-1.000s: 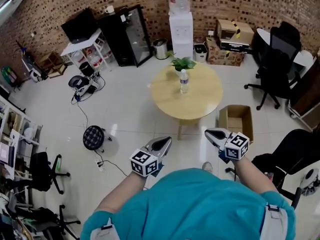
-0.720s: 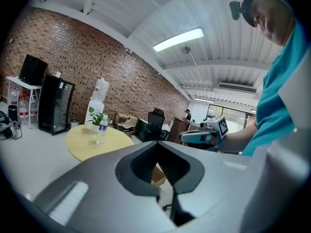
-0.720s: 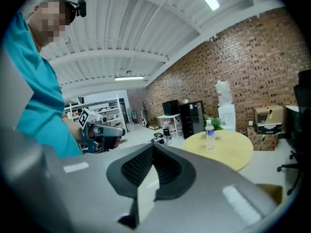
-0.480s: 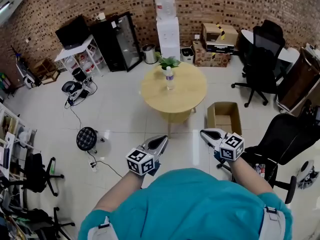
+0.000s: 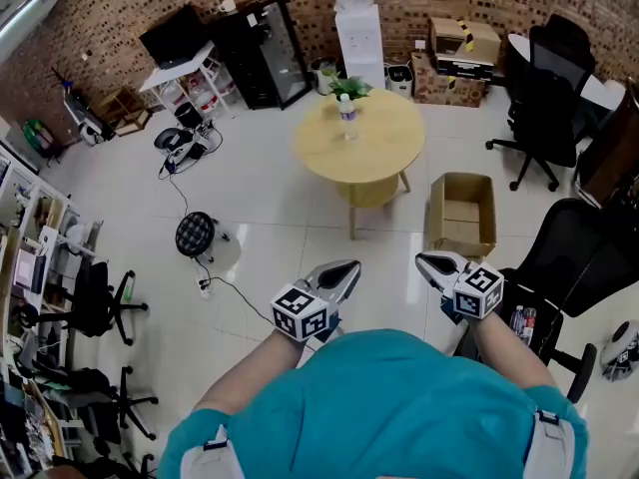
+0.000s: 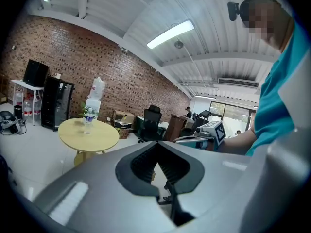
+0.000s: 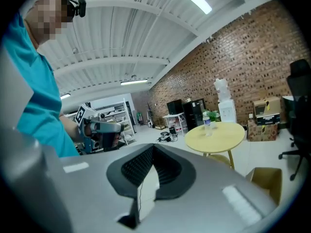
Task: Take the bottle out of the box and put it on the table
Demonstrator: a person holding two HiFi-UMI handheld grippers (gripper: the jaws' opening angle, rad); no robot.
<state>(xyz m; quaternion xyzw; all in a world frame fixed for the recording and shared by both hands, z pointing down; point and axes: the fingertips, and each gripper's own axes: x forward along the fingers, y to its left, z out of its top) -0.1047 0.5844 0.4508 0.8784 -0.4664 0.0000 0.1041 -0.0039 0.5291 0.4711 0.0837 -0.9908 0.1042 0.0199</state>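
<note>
A clear water bottle (image 5: 347, 111) stands upright on the round yellow table (image 5: 374, 158), next to a small potted plant (image 5: 347, 86). The open cardboard box (image 5: 461, 213) sits on the floor to the table's right, and its inside looks empty. My left gripper (image 5: 339, 273) and right gripper (image 5: 432, 263) are held in front of the person's chest, far from the table, both shut with nothing in them. In the left gripper view the bottle (image 6: 88, 122) shows far beyond the shut jaws. The right gripper view shows the bottle (image 7: 207, 122), the table (image 7: 215, 136) and the box (image 7: 266, 181).
Black office chairs (image 5: 544, 98) stand at the right, one close beside the right arm (image 5: 574, 267). A black stool (image 5: 195, 235) and floor cables lie to the left. A water dispenser (image 5: 359, 28), a black cabinet and cartons line the brick wall.
The table, bottle and box have slid up the head view and look slightly smaller. Both grippers keep the same shut pose in front of the body.
</note>
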